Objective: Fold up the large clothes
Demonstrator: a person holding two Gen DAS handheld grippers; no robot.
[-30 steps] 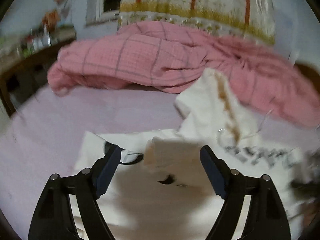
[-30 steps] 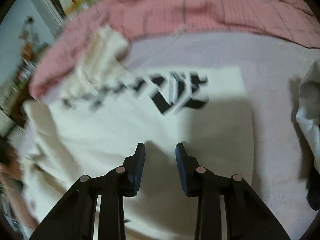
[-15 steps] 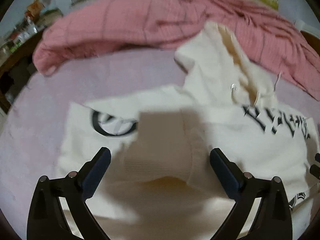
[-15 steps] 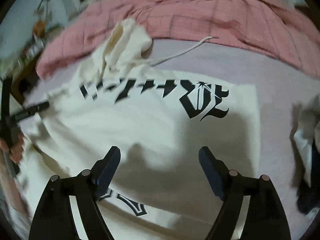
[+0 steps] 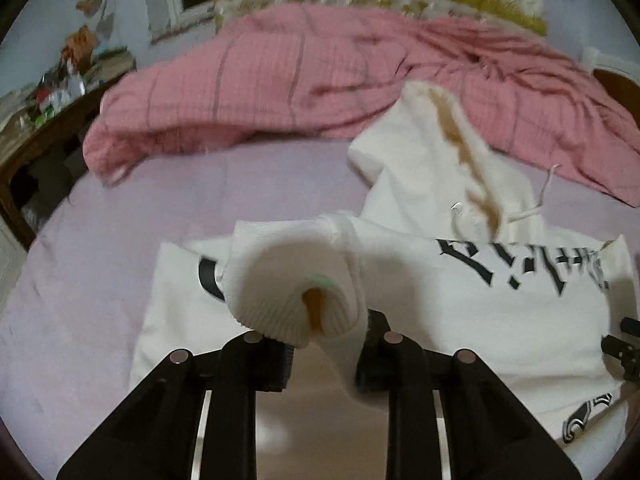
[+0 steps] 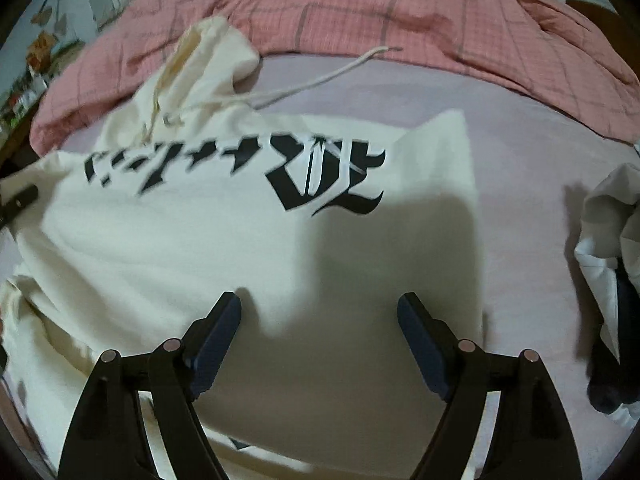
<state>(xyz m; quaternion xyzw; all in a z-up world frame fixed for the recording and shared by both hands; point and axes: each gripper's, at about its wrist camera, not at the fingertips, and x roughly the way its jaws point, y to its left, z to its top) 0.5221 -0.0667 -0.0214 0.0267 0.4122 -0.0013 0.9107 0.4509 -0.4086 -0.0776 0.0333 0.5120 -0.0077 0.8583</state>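
Left tongs (image 5: pixel 324 356) just closed, apparently pinching hoodie (image 5: pixel 460 304) cuff (image 5: pixel 296 300).

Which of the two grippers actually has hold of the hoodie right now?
The left gripper: its jaws have just closed on the hoodie's ribbed cuff. The right gripper hangs open above the hoodie, gripping nothing.

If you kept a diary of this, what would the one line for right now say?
left gripper: fingers just closed on hoodie cuff | right gripper: open above hoodie | bed
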